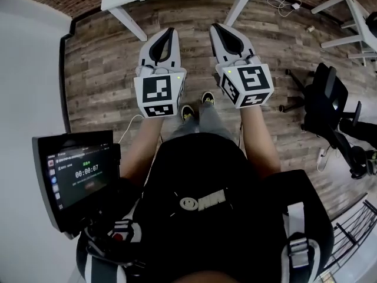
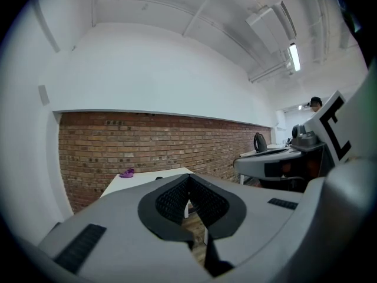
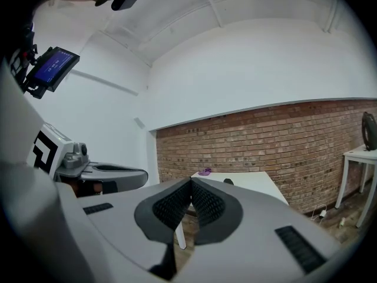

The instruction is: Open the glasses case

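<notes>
Small dark case (image 3: pixel 228 181) on white table (image 3: pixel 247 187)

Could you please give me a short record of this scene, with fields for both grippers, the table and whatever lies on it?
left gripper: jaws together, nothing between them
right gripper: jaws together, nothing between them
white table: ahead of both grippers, in front of the brick wall
on the table: small purple object and small dark object, both too small to identify
contact: neither gripper touches the table

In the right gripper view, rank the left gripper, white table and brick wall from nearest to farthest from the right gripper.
1. left gripper, close alongside at left.
2. white table, ahead at centre.
3. brick wall, behind the table.
</notes>
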Demonstrator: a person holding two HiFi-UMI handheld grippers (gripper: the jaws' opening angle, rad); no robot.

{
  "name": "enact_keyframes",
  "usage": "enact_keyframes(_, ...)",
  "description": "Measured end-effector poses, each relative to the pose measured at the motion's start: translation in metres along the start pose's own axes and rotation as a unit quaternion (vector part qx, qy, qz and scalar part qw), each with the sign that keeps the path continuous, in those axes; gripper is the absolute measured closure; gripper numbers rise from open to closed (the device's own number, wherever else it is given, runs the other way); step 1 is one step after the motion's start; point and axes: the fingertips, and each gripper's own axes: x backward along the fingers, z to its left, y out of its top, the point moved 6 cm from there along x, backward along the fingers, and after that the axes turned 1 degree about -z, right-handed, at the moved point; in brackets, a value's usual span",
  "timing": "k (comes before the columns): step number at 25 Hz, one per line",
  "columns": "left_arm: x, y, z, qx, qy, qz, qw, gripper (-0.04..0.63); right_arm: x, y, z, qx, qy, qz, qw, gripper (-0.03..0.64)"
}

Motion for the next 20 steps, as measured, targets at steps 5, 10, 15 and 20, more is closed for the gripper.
enact_keyframes(5,-0.040,0.008,0.008,-0.008,0.005,-0.001,1.0000,0.595,-0.028,0.004,-0.033,-0.002,0.000,0.000,1.000,0.618)
enact_keyframes(10,-0.095,0.020,0.011,-0.003,0.008,-0.003,1.0000,0.595,-0.067,0.010,-0.072,-0.003,0.012,0.001,1.000,0.618)
enact_keyframes(15,-0.154,0.034,0.014,-0.005,0.017,-0.005,0.9998,0.595,-0.106,0.020,-0.115,-0.003,0.022,-0.006,1.000,0.618)
enact_keyframes(20,-0.194,0.039,0.008,-0.015,0.018,-0.001,0.9997,0.595,-0.132,0.021,-0.146,-0.007,0.028,0.002,1.000,0.618)
